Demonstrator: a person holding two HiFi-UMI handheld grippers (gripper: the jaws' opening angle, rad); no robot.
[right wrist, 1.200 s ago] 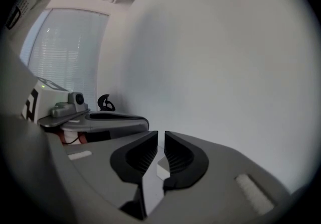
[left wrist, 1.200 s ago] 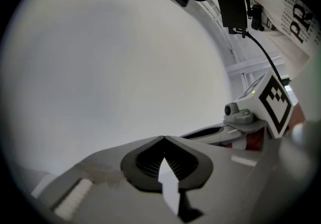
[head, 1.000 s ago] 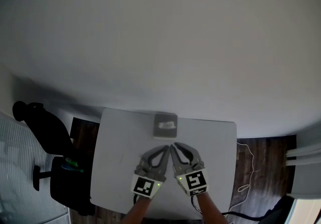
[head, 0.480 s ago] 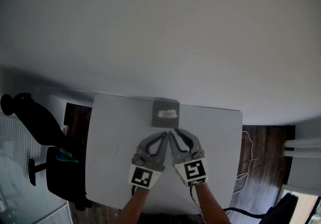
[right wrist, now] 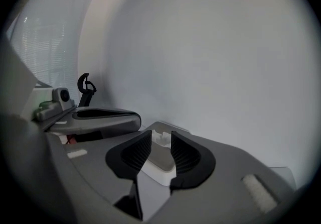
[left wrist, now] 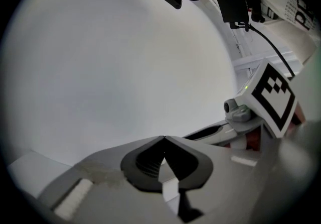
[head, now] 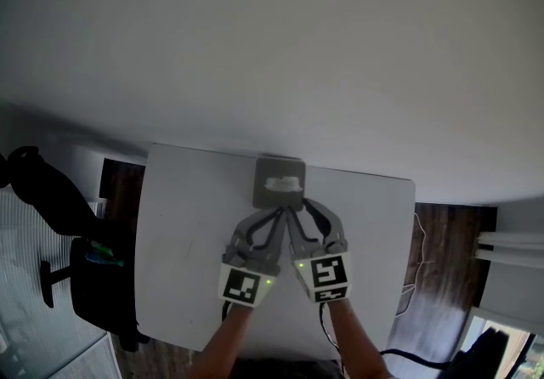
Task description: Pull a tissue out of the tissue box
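Plain pale grey wall [head: 272, 46] fills most of the head view; light is soft and even. White square worktop [head: 183, 224] sits against it. Dark wood floor [head: 446, 237] on both sides. Black office chair [head: 102, 296] left of the worktop. Window blinds [right wrist: 47, 42] show in the right gripper view, daylight behind.

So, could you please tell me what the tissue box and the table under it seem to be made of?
Tissue box: probably rigid plastic or card, matte grey, with flat faces and a square outline; too small to be sure. Table: likely laminate or painted board, a smooth pale matte top with no visible grain.
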